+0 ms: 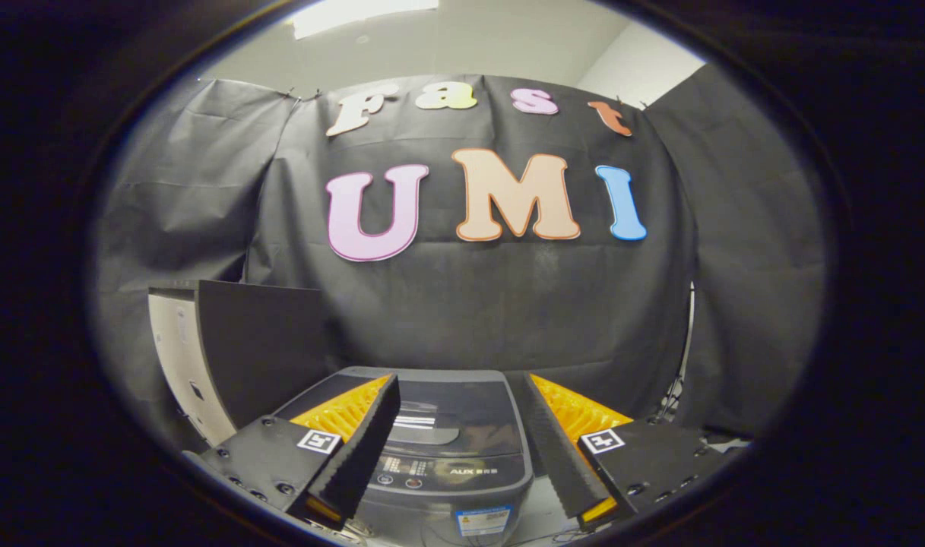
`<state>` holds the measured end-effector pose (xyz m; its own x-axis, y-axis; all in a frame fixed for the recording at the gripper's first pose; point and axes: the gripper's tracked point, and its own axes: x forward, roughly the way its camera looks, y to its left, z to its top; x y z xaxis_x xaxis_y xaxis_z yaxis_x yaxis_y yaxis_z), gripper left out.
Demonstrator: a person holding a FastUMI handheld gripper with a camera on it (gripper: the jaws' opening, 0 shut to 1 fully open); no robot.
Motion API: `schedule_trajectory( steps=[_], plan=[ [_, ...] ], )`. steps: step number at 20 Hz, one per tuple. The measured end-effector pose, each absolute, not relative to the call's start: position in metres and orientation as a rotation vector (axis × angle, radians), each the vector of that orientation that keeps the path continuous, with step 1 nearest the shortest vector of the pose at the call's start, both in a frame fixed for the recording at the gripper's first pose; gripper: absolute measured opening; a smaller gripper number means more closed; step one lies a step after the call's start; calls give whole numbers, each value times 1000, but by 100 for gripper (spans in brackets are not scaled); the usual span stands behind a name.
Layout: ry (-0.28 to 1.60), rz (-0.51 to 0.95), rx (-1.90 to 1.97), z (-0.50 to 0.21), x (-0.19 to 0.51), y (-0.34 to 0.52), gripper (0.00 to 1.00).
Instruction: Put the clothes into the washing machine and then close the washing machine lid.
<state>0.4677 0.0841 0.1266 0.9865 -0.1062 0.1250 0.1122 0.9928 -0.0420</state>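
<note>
Black cloth is lining the booth, with a dark panel (261, 346) standing at the left. The hand-held gripper (462, 448) is hovering with fingers apart and empty over the washing machine (451, 456), whose lid (462, 414) looks down. No clothes are visible, so lifting the lid likely comes next.

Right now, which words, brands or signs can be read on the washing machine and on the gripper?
"AUX": brand on the control panel of the washing machine; the characters beside it are too small to read.
Sticker on its front: too small to read.
Button captions: blurred.
Gripper, open above the machine: a square marker on each finger, no words.
</note>
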Motion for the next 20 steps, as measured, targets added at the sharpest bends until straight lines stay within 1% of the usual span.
schedule_trajectory(
  steps=[7, 12, 18, 20],
  plan=[
    [-54, -86, -16, 64, 439, 88, 99],
    [-10, -97, -30, 28, 427, 84, 99],
    [46, -103, -32, 3, 417, 86, 98],
    [70, -85, -40, -4, 413, 92, 97]
  ],
)
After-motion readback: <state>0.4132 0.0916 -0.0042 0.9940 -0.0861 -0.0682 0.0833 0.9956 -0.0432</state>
